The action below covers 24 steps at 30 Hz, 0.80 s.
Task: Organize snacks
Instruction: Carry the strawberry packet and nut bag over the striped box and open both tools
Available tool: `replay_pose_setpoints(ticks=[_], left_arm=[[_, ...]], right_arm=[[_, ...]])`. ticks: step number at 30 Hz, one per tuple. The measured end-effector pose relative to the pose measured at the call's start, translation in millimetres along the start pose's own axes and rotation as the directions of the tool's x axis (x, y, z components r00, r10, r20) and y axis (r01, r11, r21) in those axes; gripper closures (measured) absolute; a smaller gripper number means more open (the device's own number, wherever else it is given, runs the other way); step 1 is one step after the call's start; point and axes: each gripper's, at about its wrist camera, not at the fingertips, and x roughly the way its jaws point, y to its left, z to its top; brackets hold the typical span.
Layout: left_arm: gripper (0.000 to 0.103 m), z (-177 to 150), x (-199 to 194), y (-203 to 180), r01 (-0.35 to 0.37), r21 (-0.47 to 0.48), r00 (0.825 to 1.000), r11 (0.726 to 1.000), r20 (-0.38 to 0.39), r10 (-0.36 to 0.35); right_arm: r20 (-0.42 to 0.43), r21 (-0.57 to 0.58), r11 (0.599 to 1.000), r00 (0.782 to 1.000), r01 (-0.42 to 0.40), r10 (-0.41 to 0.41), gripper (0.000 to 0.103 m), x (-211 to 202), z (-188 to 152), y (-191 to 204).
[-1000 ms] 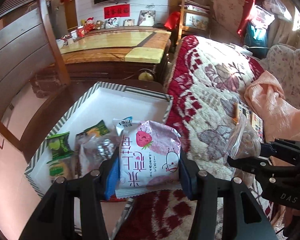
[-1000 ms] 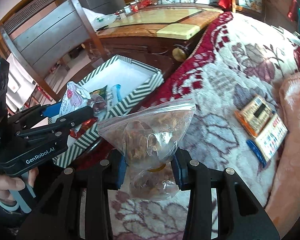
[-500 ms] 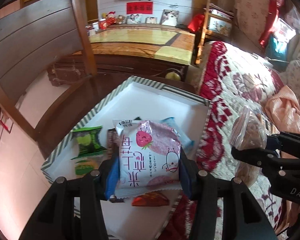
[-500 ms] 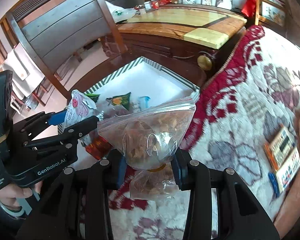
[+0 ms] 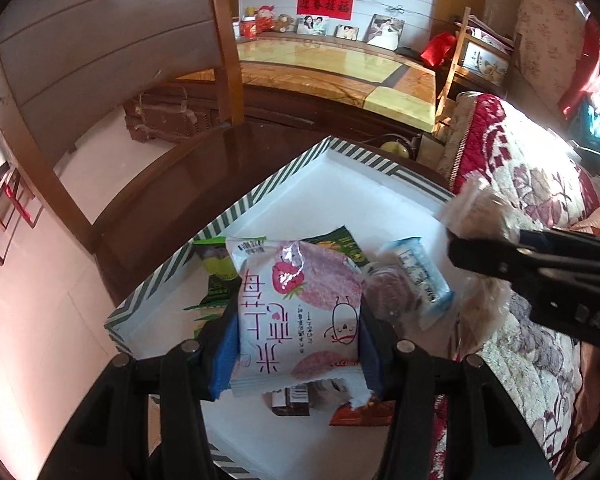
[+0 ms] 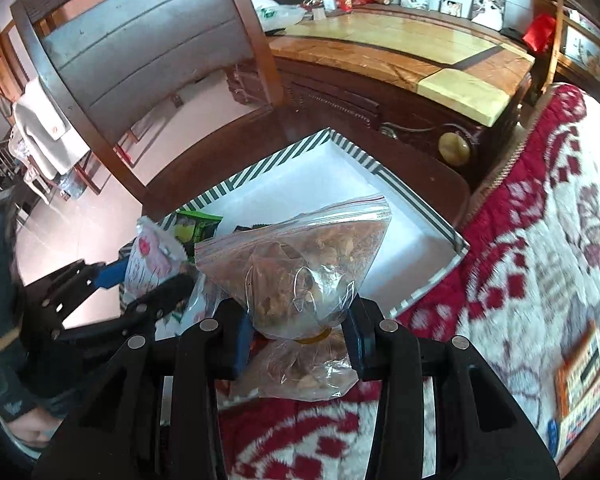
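Left hand-held gripper [image 5: 298, 334], clamped on the strawberry snack packet [image 5: 298, 304], hangs directly above the striped box [image 5: 260, 196]; right hand-held gripper [image 6: 298, 330], clamping the clear bag [image 6: 300, 264], sits nearer its edge.

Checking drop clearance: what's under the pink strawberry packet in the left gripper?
Under the pink strawberry packet: the striped box, with green packets, a dark wrapper and a red one. Anything directly beneath is covered.
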Motion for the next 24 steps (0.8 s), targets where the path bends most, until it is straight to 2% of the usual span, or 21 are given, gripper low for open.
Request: replay_pose_setpoints(ticks=[12,15,17,19,20,24], left_arm=[[0.049,1.2,20.1,6.2,-0.031,-0.025,0.999,0.999,-0.033,0.030],[0.047,1.2,22.8,5.9,-0.052,-0.028,0.998,0.998,-0.035,0.051],[0.044,1.2,24.7,5.8,-0.062,-0.028,0.997,0.998,-0.043,0.061],[0.029,1.1,25.5,5.4,-0.071,-0.026,0.996,0.997,-0.049,0.070],[0.026,1.0,25.1,5.5,-0.074,-0.027,0.996,0.997,-0.046,0.072],[0.016,0.4,20.0,4.8,-0.068,-0.030,0.998,0.997,-0.022,0.067]], right_arm=[[-0.089,-0.015,1.000,0.996,0.010,-0.011,0.066,54.6,19.4,-3.3],[-0.110,-0.004,1.000,0.994,0.001,-0.001,0.062,64.9,19.2,-2.5],[-0.120,0.002,1.000,0.993,0.004,-0.004,0.058,70.1,18.5,-2.3],[-0.126,0.014,1.000,0.992,-0.003,0.004,0.052,72.2,17.6,-2.5],[-0.112,0.026,1.000,0.993,-0.016,0.019,0.049,70.3,17.4,-3.0],[-0.058,0.076,0.996,0.997,-0.042,0.047,0.049,54.3,17.0,-9.1]])
